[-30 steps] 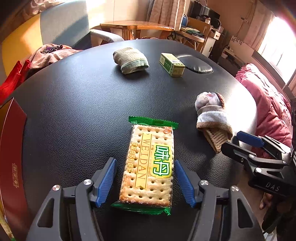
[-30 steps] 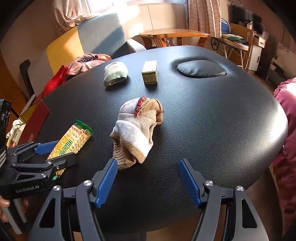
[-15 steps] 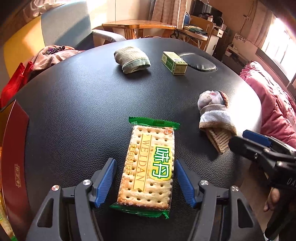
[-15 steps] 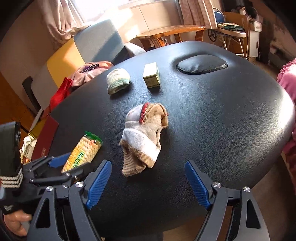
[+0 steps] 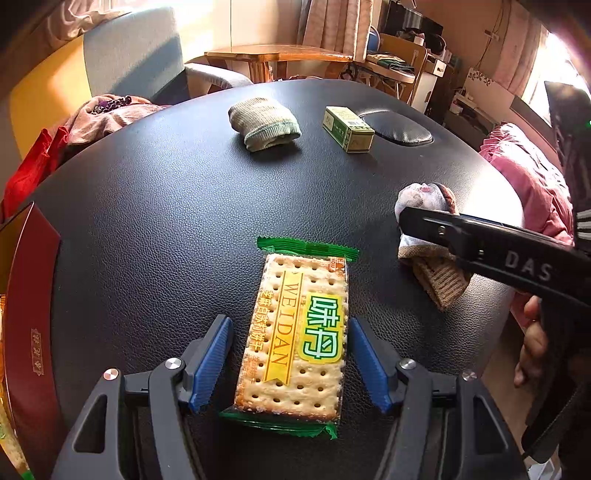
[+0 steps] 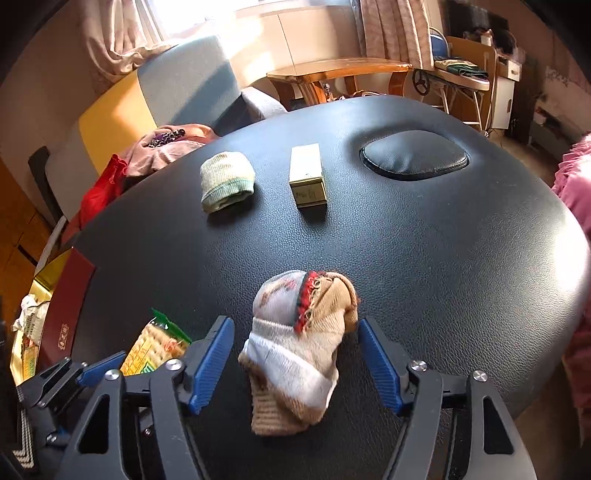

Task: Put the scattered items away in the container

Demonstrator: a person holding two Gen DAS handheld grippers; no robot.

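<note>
Black leather-textured desk (image 5: 155,206) is carrying an oval padded inset (image 6: 413,155) at its far end. Grey-and-yellow armchair (image 6: 155,99) is sitting behind it, with pink and red clothes (image 6: 147,151) piling on the seat. Wooden side table (image 6: 340,70) and curtains (image 6: 395,29) are standing beyond. Sunlight is coming in through the window (image 6: 192,14), glaring across the desk edge. Pink bedding (image 5: 524,177) is lying to the right.

The right gripper (image 6: 295,360) has moved forward over the black table (image 6: 424,258), so its open blue fingers now sit either side of the beige and white sock (image 6: 299,347). From the left wrist camera, its black arm now crosses that sock (image 5: 436,273).
</note>
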